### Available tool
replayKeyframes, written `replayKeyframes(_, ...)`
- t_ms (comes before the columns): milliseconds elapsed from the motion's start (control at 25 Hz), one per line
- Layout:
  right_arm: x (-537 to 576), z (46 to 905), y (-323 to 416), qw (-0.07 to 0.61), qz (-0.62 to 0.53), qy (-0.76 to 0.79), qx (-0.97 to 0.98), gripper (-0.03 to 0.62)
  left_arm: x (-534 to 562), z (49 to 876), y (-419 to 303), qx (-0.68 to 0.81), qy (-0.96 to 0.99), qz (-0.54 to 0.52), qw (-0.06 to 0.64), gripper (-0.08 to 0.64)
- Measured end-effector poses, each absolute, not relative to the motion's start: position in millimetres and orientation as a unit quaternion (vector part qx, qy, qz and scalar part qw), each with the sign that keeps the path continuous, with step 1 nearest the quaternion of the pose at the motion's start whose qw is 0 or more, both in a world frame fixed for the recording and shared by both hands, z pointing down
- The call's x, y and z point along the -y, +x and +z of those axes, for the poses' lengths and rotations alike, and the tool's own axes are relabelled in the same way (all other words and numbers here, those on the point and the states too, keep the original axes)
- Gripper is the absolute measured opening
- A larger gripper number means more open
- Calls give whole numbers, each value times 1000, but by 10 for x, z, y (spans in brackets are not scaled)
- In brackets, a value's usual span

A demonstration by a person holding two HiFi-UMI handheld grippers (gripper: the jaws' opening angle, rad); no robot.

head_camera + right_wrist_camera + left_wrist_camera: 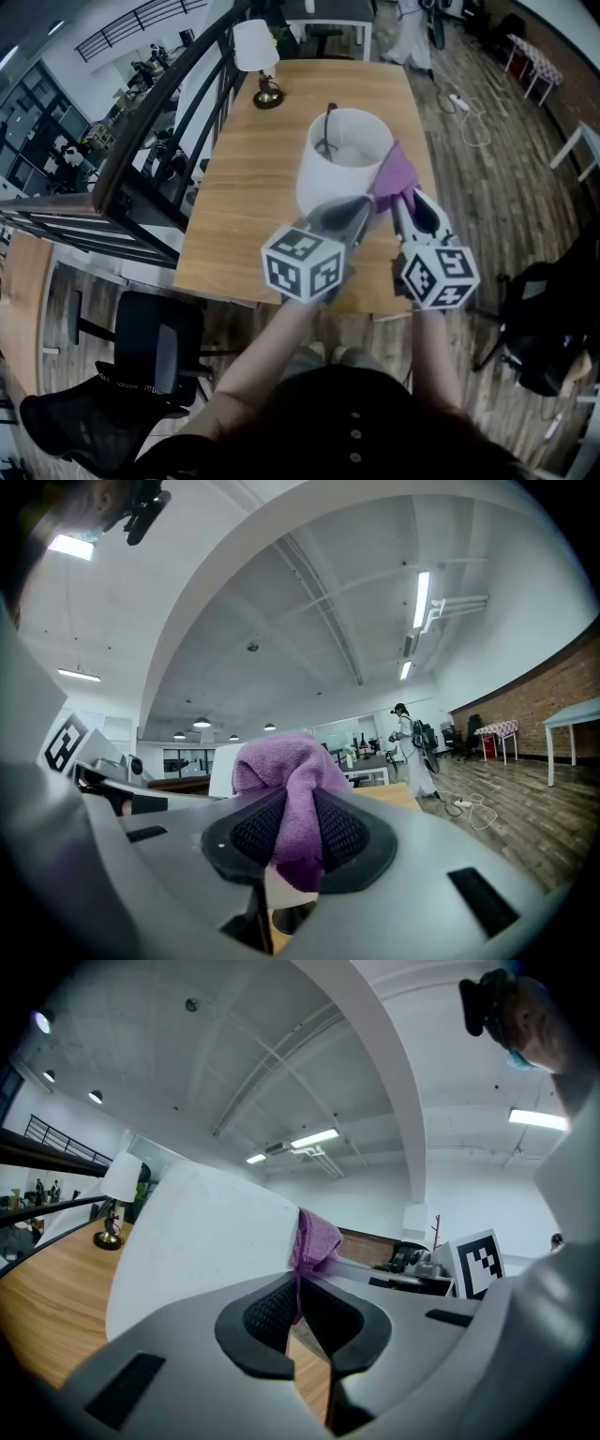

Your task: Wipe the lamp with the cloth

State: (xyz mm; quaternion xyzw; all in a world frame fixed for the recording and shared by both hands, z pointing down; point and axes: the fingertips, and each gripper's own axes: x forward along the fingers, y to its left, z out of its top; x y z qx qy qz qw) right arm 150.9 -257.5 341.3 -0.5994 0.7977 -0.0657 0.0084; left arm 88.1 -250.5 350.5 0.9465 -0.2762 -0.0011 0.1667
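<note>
A white lampshade (337, 161) stands mouth-up on the wooden table (248, 192), with a dark fitting inside it. My left gripper (368, 208) is shut on the shade's near wall, which shows edge-on as a thin sheet between the jaws of that gripper (300, 1299). The shade (197, 1241) fills the left of the left gripper view. My right gripper (401, 201) is shut on a purple cloth (396, 174), which lies against the shade's right rim. In the right gripper view the cloth (291, 780) bulges out of the gripper (295, 841). The cloth (315, 1236) also drapes over the rim.
A second small lamp (257, 49) with a brass base (269, 97) stands at the table's far end. A dark metal railing (141, 150) runs along the left. An office chair (131, 366) sits lower left. A cable (469, 117) lies on the floor at right.
</note>
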Motion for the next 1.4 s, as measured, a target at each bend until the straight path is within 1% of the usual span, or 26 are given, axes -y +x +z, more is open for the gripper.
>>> replayKeyframes(1400, 2305, 4338, 1431, -27, -182, -594, -783, 78, 2231, 4223, 1035, 255, 938, 66, 225, 11)
